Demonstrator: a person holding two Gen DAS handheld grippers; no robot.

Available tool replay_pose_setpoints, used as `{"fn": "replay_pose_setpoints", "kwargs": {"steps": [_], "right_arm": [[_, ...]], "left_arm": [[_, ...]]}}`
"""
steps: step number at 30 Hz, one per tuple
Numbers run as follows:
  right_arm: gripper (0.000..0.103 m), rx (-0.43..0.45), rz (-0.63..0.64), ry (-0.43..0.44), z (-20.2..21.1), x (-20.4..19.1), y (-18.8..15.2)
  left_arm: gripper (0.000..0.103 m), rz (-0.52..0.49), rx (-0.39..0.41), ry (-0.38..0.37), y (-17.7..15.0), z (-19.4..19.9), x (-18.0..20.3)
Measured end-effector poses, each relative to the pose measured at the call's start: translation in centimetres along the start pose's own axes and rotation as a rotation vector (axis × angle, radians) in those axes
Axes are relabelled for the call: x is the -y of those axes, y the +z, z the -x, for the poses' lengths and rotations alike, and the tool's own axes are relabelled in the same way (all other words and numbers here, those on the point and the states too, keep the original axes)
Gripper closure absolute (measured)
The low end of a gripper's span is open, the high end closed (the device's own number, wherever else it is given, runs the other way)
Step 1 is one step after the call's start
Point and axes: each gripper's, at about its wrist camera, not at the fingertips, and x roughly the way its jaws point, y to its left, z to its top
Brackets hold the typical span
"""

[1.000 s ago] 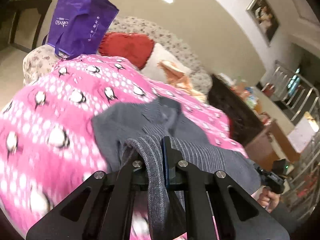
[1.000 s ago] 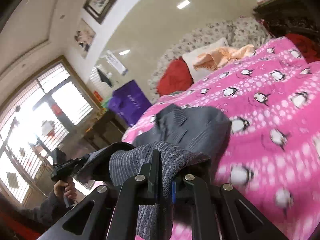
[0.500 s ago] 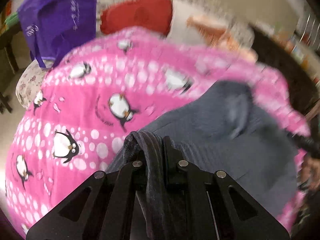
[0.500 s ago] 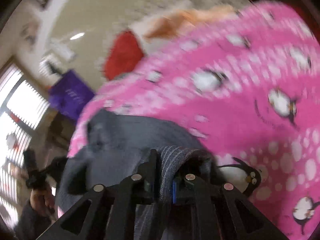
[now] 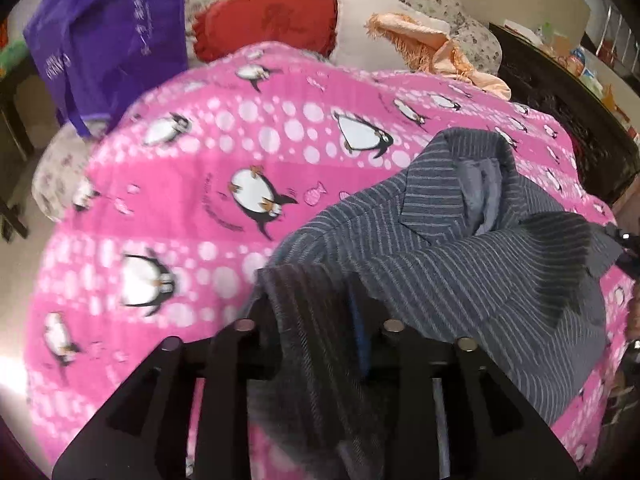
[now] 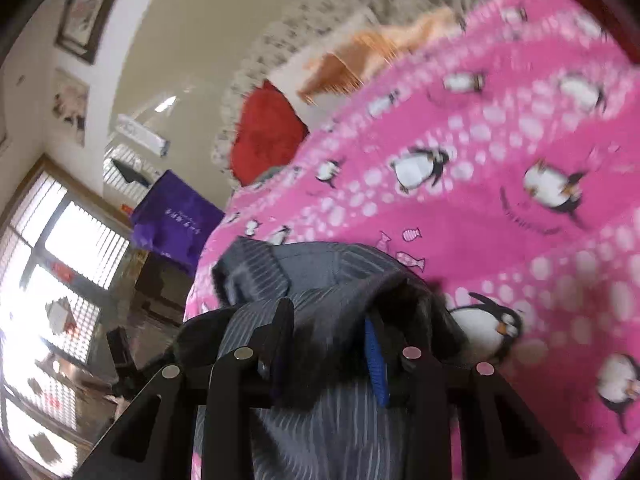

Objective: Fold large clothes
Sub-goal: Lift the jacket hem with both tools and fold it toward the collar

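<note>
Blur smears the near edge of both wrist views, and much of the grey pinstriped jacket (image 5: 460, 264) is hard to read where it bunches at the tools. In the left view, the left gripper (image 5: 316, 308) has its jaws opening, with a dark fold of the jacket hanging in the gap between them; whether either pad presses the cloth cannot be told, as the fold covers the inner faces. Beyond and to the right of those jaws the jacket spreads over a pink penguin-print blanket (image 5: 200, 184), its lapel turned up and a paler grey lining showing at the collar. The garment's far right corner runs out of sight at the frame edge, where a second black tool and part of a hand are only partly visible.

In the right view, the right gripper (image 6: 332, 336) also has its jaws opening, a thick hump of the jacket (image 6: 320, 280) sitting between them and spilling down toward the camera. A blue pad shows on the right jaw; the left jaw's inner face is buried in cloth. Past the jaws the blanket (image 6: 500, 200) fills the right half of the view.

Farther off lie a red cushion (image 5: 268, 16), an orange fringed cloth (image 5: 432, 44) and a purple bag (image 5: 104, 40), all soft-edged. The window left of the right jaws is washed out by glare.
</note>
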Motion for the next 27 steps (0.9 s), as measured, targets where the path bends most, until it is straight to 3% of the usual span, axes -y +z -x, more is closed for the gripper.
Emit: {"fn": "replay_pose_setpoints", "kwargs": {"steps": [3, 5, 6, 8, 10, 11, 13, 17, 25, 27], "right_arm": [[0.071, 0.024, 0.082, -0.017, 2.7, -2.0, -1.4], [0.071, 0.025, 0.154, -0.017, 4.0, -3.6, -2.5], [0.071, 0.016, 0.193, -0.02, 4.3, -4.4, -3.1], [0.071, -0.018, 0.288, -0.027, 4.2, -6.1, -4.4], [0.071, -0.057, 0.369, -0.076, 2.7, -7.5, -5.4], [0.071, -0.078, 0.401, -0.125, 1.6, -7.9, -5.6], [0.071, -0.107, 0.438, -0.171, -0.4, -8.5, -5.9], [0.071, -0.141, 0.445, -0.218, -3.9, -8.9, -5.4], [0.071, -0.293, 0.527, -0.414, -11.8, -8.8, -4.4], [0.071, -0.289, 0.518, -0.432, -13.0, -8.9, -3.0]], "left_arm": [[0.056, 0.017, 0.1, 0.03, -0.9, 3.7, 0.0], [0.055, 0.047, 0.158, 0.058, -2.0, 5.8, 0.4], [0.055, 0.057, 0.193, 0.031, -2.6, 6.9, 0.9], [0.055, 0.038, 0.213, -0.096, -4.2, 8.0, 2.9], [0.058, -0.044, 0.148, -0.201, -5.6, 7.2, 6.1], [0.059, -0.094, 0.112, -0.219, -6.4, 6.2, 8.0], [0.061, -0.144, 0.058, -0.178, -7.3, 4.1, 10.2], [0.061, -0.035, -0.101, -0.088, -7.8, -1.4, 9.7], [0.061, 0.042, -0.113, 0.034, -2.9, -4.1, 8.0], [0.062, 0.057, -0.087, 0.058, -1.1, -4.4, 7.2]]}}
